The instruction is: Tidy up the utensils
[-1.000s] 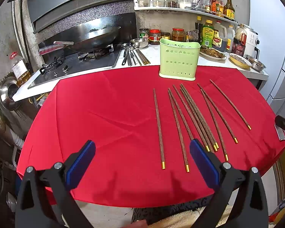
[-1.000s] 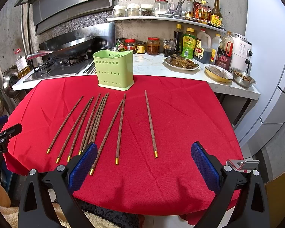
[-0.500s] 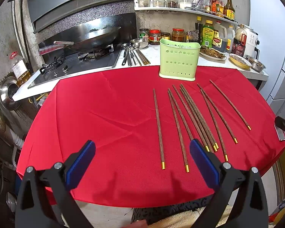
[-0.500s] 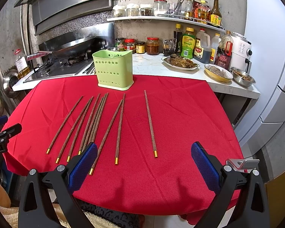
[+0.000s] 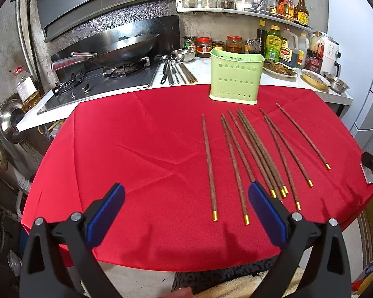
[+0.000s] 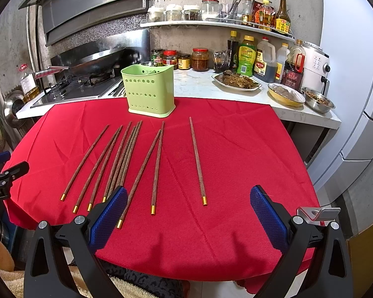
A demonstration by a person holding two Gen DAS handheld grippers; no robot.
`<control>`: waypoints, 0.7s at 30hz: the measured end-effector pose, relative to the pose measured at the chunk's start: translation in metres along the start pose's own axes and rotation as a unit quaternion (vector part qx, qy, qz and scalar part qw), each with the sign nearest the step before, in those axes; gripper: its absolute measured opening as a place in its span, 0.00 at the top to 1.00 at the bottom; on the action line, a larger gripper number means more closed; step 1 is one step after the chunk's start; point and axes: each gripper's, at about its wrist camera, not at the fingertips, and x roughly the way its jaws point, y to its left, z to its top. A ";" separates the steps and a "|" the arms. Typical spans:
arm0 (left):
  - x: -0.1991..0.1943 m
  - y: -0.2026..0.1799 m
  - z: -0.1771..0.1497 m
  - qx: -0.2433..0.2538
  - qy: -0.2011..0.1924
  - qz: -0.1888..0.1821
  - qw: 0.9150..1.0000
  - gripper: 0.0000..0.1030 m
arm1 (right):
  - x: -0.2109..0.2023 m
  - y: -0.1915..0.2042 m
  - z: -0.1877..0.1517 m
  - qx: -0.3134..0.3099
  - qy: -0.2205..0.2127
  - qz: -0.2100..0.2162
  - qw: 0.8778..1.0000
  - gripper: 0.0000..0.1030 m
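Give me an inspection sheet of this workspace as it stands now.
Surface: red cloth covers the table, creased.
Job's things: chopsticks lie loose on the cloth; green holder stands upright behind them; contents hidden.
Clutter: nothing seen on the cloth.
Grippers: left gripper and right gripper open, hold nothing.
Cables: nothing seen.
Surroundings: wok on stove, jars and bottles on counter, food dishes.
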 end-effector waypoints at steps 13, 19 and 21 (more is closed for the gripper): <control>0.040 0.001 -0.013 -0.008 0.021 -0.007 1.000 0.06 | 0.030 -0.017 -0.010 0.020 -0.004 0.005 1.000 0.05; 0.060 -0.003 -0.022 -0.010 0.031 -0.036 0.999 0.06 | 0.053 -0.023 -0.017 0.009 -0.001 0.008 1.000 0.05; 0.067 -0.004 -0.023 -0.015 0.034 -0.044 0.998 0.06 | 0.062 -0.025 -0.018 0.016 0.010 0.011 1.000 0.05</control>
